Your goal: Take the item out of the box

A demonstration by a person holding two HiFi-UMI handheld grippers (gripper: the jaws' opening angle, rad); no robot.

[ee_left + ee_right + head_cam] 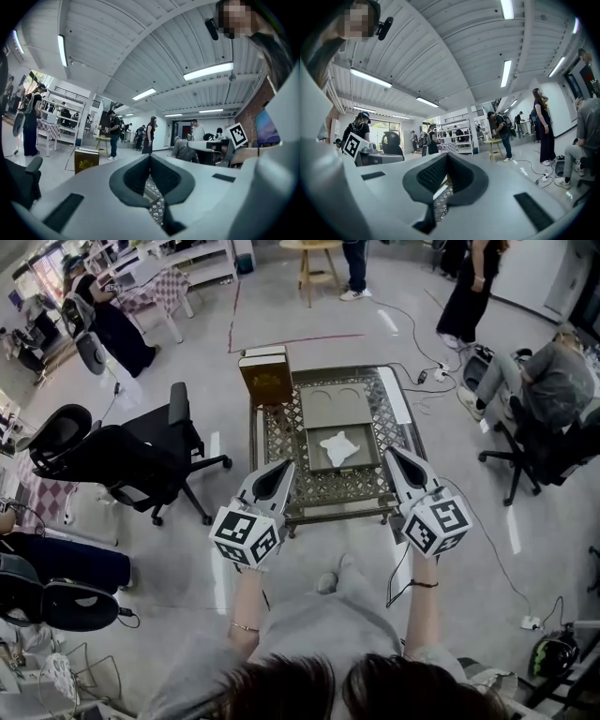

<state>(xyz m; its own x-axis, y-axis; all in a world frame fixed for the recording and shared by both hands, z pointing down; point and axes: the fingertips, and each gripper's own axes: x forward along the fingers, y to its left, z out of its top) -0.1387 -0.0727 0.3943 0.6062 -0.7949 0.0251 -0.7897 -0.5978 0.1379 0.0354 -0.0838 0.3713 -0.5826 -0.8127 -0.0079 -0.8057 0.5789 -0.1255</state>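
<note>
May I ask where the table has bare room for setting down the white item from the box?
Bare table lies left of the open box, in front of the brown box, and as a band along the near edge. Right of the open box the strip is narrow. The middle is crowded by that box and its opened lid.

The head view looks steeply down from above the person, with the desk (281, 442) (156, 199) (440, 201) at frame centre. The other cameras ride close behind the left hand-held gripper (286, 467) (150, 157) and the right hand-held gripper (390, 454) (447, 157), facing level across the room (ceiling fills their upper halves). All three share the desk's patterned top.
</note>
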